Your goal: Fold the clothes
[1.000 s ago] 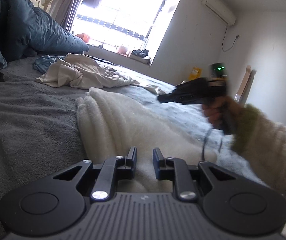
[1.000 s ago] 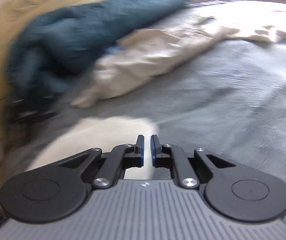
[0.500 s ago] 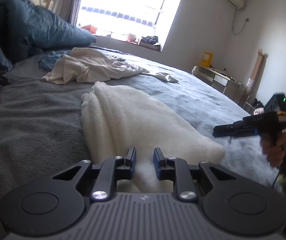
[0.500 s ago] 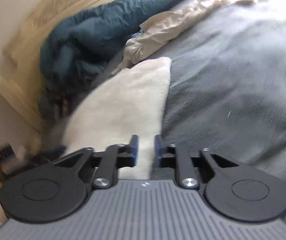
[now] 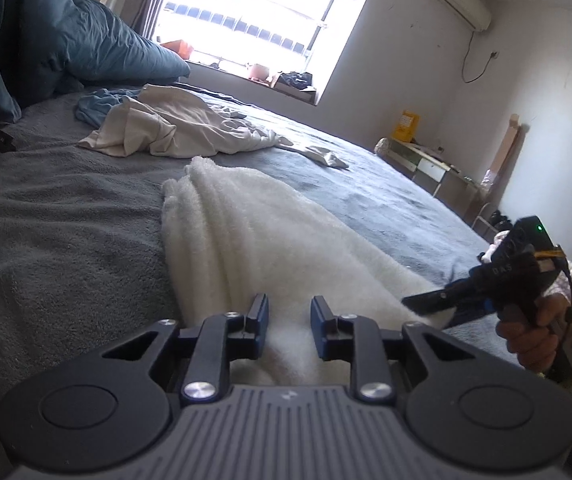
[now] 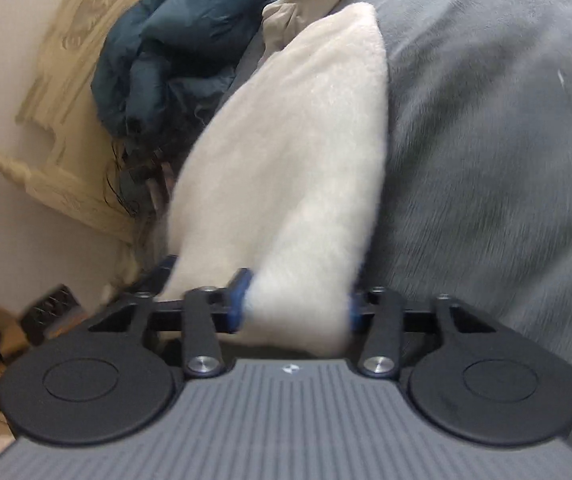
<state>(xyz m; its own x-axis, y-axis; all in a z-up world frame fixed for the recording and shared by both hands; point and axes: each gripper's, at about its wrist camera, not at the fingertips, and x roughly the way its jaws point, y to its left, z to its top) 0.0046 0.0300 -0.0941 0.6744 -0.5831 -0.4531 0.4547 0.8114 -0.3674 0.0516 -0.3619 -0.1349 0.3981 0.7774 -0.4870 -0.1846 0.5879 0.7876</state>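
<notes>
Right claw [image 6: 293, 304] now low at the white fleece [image 5: 270, 240] corner, just-widened around it; left claw [image 5: 287, 328] agape.

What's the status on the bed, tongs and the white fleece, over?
Left tongs open over white fleece. Right tongs just opening, fleece corner between them, no clear pinch. Beige garment crumpled beyond; nothing blocking.

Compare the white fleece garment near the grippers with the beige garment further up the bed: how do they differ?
The white fleece garment is thick, fluffy and laid out in one long, smooth shape; the beige garment is thin, wrinkled and crumpled in a heap. The fleece lies by both grippers; the beige one lies farther off, near the blue duvet. Both rest on the grey bedcover.
</notes>
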